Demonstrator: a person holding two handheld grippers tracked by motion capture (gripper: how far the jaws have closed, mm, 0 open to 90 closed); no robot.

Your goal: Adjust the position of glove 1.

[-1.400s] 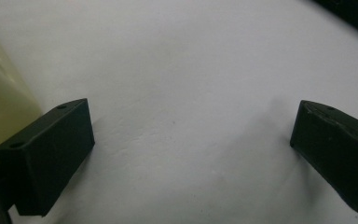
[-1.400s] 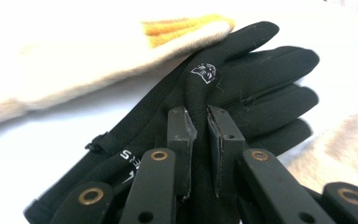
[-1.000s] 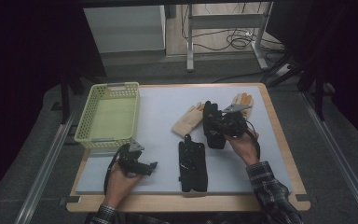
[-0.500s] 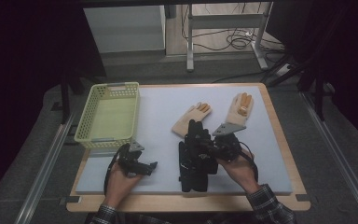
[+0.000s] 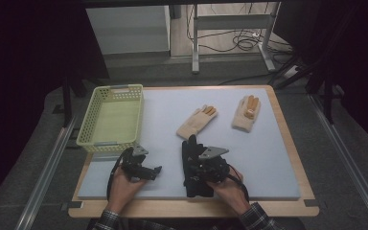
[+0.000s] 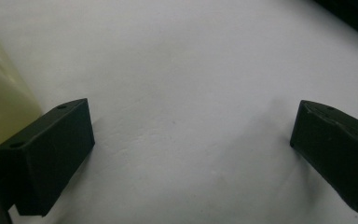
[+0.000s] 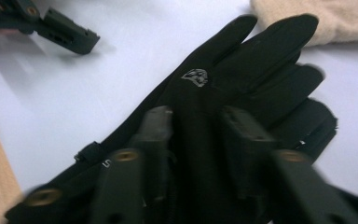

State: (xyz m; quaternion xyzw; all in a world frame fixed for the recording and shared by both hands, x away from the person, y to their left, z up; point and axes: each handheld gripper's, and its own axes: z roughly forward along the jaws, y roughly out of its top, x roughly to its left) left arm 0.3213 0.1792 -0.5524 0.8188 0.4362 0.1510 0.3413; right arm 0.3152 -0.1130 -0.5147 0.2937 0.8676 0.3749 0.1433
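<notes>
- Wide wooden counter (image 5: 292, 158) under a pale grey-blue mat (image 5: 268, 153), everything laid out on it.
- Yellow-green perforated plastic basket (image 5: 111, 117) sits at the mat's far left corner.
- Black fabric gloves (image 5: 190, 165), stacked, lie flat at the near middle, fingers pointing away.
- Two cream knitted gloves with orange fingertips (image 5: 197, 120) lie beyond them, well apart from the stack.
- Right gripper (image 5: 206, 167) is down over the black gloves; its jaws have just been opening and stand part open astride the top glove, not pinching.
- Left gripper (image 5: 141, 168) rests near the basket, jaws wide apart, holding nothing.
</notes>
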